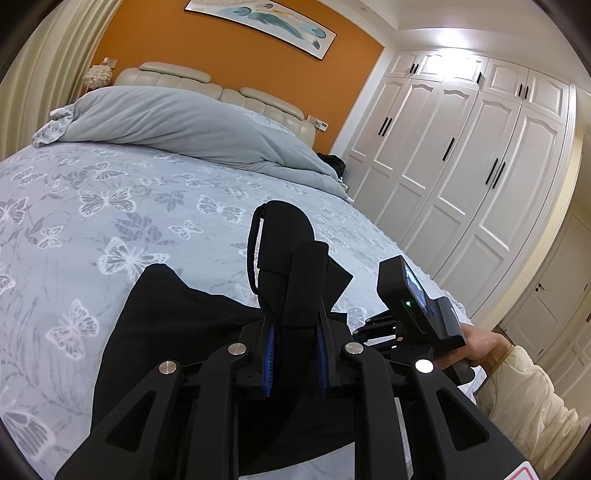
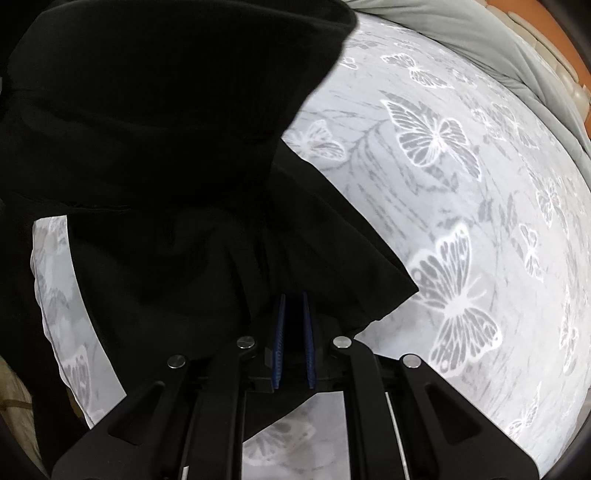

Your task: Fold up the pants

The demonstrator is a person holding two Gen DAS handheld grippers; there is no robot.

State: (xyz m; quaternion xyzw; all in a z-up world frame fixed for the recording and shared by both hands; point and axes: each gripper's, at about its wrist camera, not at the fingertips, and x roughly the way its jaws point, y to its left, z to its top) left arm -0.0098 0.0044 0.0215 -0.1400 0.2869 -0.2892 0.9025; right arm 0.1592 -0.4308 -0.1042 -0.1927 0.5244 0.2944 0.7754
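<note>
Two grippers' fingers clamped on black pants [image 1: 177, 332], left gripper [image 1: 295, 354], right gripper [image 2: 294, 339], above butterfly-print bed [image 1: 110, 206]

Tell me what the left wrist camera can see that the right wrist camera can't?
Only the left wrist view shows the white wardrobe, the painting, the other gripper and a cream sleeve. Only the right wrist view shows the pants' edge hanging off the bed down to the floor. Both show the black pants pinched between blue fingers, the butterfly bedsheet and the grey duvet.
</note>
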